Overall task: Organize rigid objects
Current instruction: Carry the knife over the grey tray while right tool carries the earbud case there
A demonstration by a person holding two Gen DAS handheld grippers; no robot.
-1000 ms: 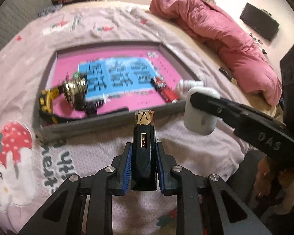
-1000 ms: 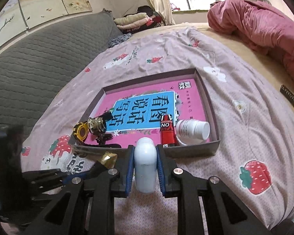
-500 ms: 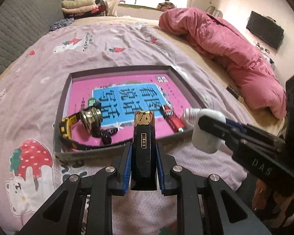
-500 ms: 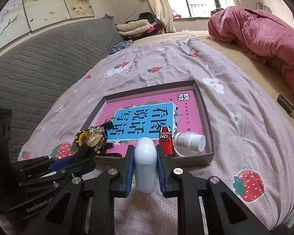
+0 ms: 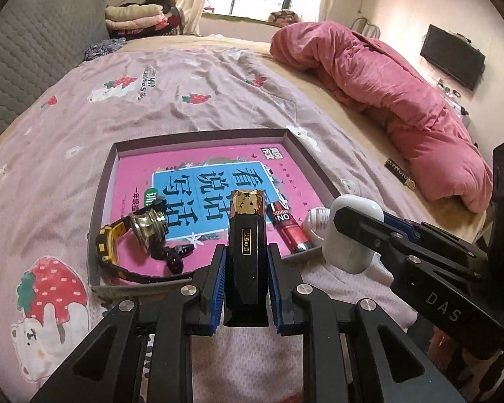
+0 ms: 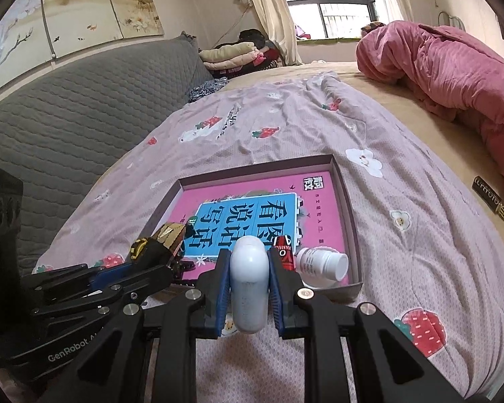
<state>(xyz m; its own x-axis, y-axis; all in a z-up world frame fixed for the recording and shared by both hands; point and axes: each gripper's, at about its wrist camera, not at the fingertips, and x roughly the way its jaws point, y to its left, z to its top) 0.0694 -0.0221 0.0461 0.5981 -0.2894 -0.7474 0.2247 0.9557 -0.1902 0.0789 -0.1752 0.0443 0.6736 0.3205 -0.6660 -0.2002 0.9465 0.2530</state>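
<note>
Two hand-held grippers, left clamping black gold-capped bottle, right clamping white, perhaps earbud, case, above tray

pale mauve bedsheet with strawberry and bear prints spread over bed, wrinkled. rumpled pink quilted duvet heaped along far right side of bed. grey quilted padded headboard at left edge. stack of folded blankets, cream and pink, near window with cream curtain beside it. black flat wall-mounted television on right wall. blossom-branch painted wall panel above headboard. small black label with gold lettering on tan mattress edge.
</note>
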